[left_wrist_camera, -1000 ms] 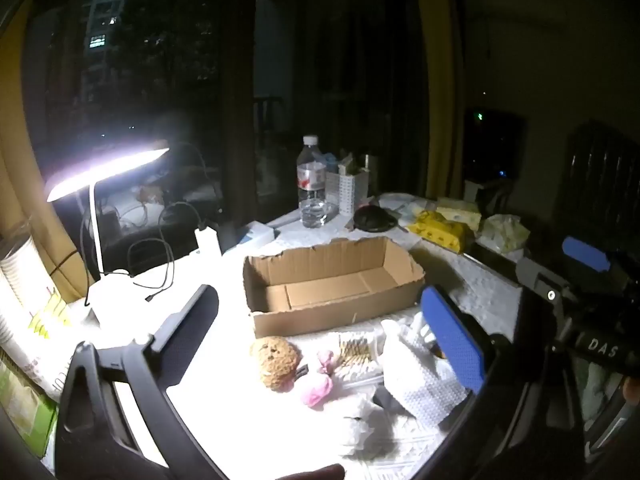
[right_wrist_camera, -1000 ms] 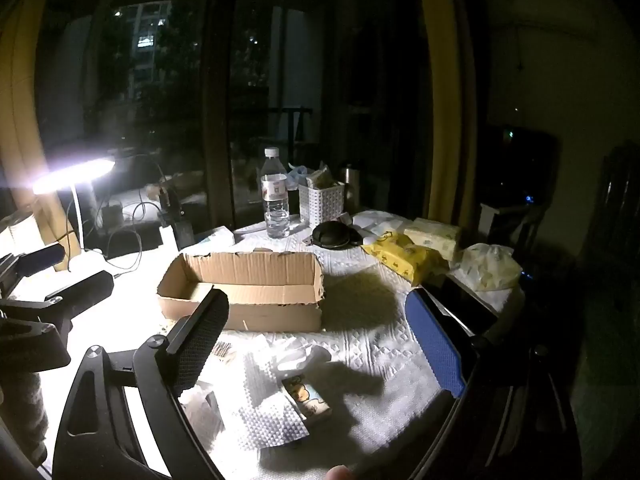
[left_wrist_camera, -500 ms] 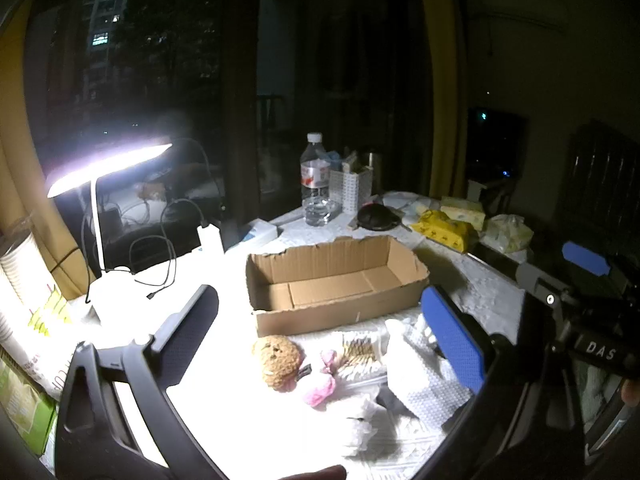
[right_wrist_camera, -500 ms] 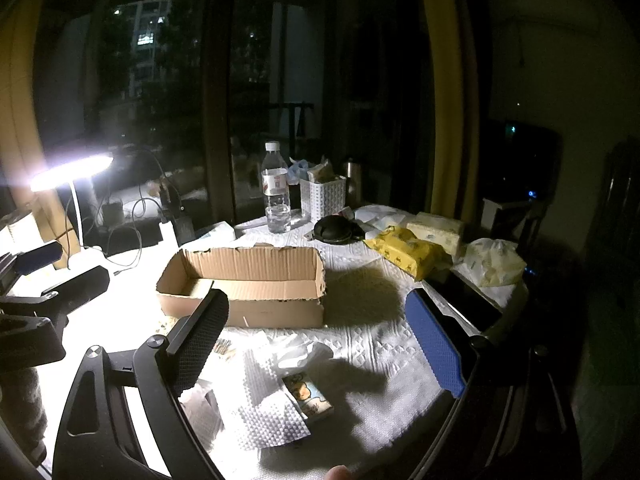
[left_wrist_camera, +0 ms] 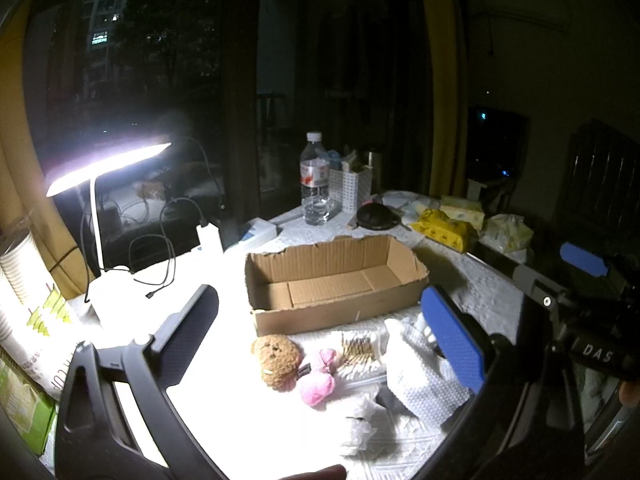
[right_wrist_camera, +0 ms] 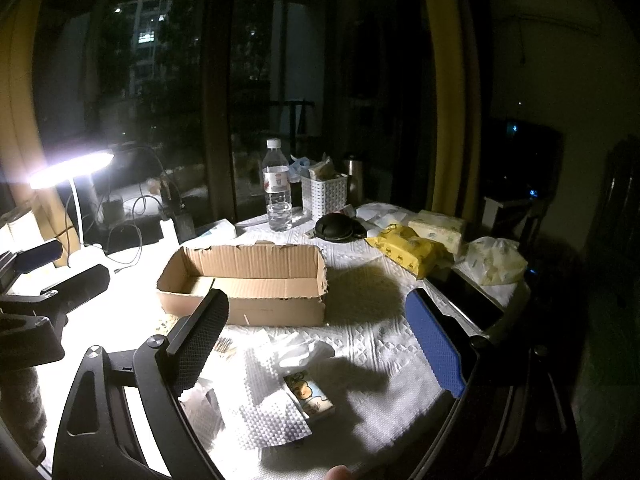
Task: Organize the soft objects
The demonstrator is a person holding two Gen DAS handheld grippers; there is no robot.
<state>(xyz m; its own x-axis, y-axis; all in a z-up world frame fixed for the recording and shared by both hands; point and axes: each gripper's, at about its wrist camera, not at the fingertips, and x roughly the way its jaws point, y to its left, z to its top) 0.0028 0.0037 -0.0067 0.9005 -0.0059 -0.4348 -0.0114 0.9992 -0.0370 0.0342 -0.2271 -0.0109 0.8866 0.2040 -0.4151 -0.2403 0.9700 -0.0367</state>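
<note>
An open cardboard box (left_wrist_camera: 336, 280) stands on the lit table; it also shows in the right wrist view (right_wrist_camera: 248, 280). In front of it lie a brown plush bear (left_wrist_camera: 276, 360), a pink plush toy (left_wrist_camera: 318, 384), a pack of cotton swabs (left_wrist_camera: 356, 354), white textured paper towels (left_wrist_camera: 416, 376) and a small crumpled plastic bag (left_wrist_camera: 356, 420). The right wrist view shows the paper towels (right_wrist_camera: 264, 408) and a small tissue pack (right_wrist_camera: 310, 396). My left gripper (left_wrist_camera: 320, 340) is open and empty above the toys. My right gripper (right_wrist_camera: 320, 344) is open and empty above the towels.
A bright desk lamp (left_wrist_camera: 104, 164) with cables stands at left. A water bottle (left_wrist_camera: 316, 180), a white basket (left_wrist_camera: 352, 188), a black round object (left_wrist_camera: 376, 216) and yellow tissue packs (left_wrist_camera: 444, 228) sit behind the box. Paper cups (left_wrist_camera: 16, 272) are at far left.
Both views have shifted only slightly; the left gripper has drifted a little closer over the toys. Nothing on the table has moved.
</note>
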